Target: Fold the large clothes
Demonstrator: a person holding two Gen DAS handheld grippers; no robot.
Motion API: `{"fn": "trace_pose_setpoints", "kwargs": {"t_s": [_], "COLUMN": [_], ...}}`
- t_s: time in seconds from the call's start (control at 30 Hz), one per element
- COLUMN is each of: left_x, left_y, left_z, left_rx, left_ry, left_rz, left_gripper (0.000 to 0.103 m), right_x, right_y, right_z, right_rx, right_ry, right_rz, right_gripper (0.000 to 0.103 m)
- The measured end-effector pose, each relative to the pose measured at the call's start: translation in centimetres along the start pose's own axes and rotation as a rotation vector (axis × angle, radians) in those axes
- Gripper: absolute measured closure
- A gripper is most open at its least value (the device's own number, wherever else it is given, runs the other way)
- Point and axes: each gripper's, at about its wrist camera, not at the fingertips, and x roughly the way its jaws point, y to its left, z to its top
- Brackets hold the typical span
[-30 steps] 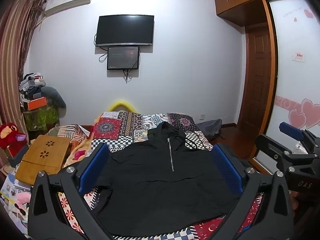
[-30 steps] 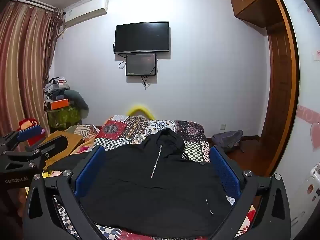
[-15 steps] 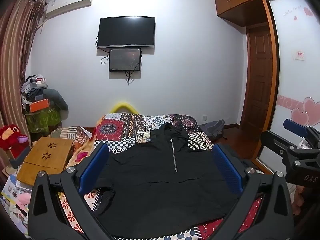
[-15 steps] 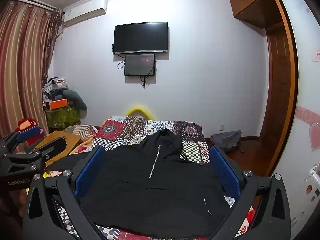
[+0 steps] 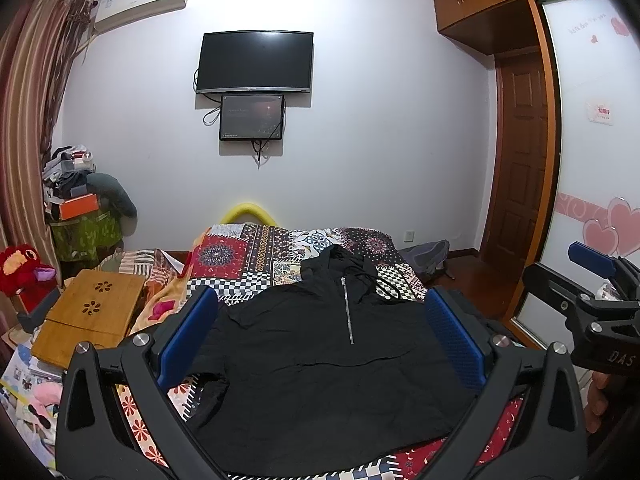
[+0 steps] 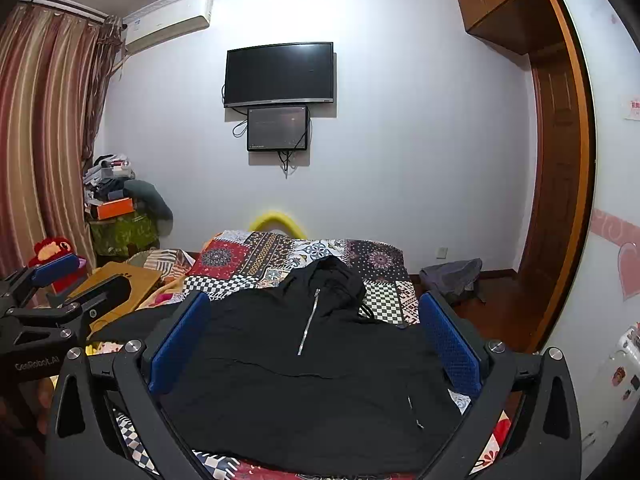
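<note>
A black hooded jacket (image 5: 320, 352) with a silver half zip lies spread flat on the patchwork bed cover (image 5: 256, 248), hood toward the far wall. It also shows in the right wrist view (image 6: 312, 364). My left gripper (image 5: 320, 332) is open and empty, held above the jacket's near part. My right gripper (image 6: 312, 336) is open and empty too, over the jacket. The right gripper shows at the right edge of the left wrist view (image 5: 592, 292); the left gripper shows at the left of the right wrist view (image 6: 52, 300).
A small wooden folding table (image 5: 88, 312) and a red plush toy (image 5: 24, 268) stand left of the bed. A cluttered pile (image 5: 80, 200) fills the left corner. A TV (image 5: 256, 62) hangs on the far wall. A wardrobe (image 5: 592, 160) and a door (image 5: 520, 160) are at right.
Both views have tilted down and drawn back slightly; the jacket sits a little lower in frame. The jacket has not moved and both grippers stay open.
</note>
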Motion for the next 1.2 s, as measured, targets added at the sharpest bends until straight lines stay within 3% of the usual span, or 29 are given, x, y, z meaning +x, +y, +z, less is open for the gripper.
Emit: {"fn": "trace_pose_setpoints", "kwargs": {"t_s": [1.2], "left_x": [-0.02], "left_y": [0.39], "left_z": [-0.24], "left_rx": [-0.012], "left_ry": [-0.006], "left_rz": [-0.006], "left_gripper": [0.000], "right_x": [-0.03], "right_y": [0.81], "right_z": [-0.05], "right_rx": [-0.007], "right_ry": [0.000], "right_rz": [0.003], "right_gripper": [0.000]}}
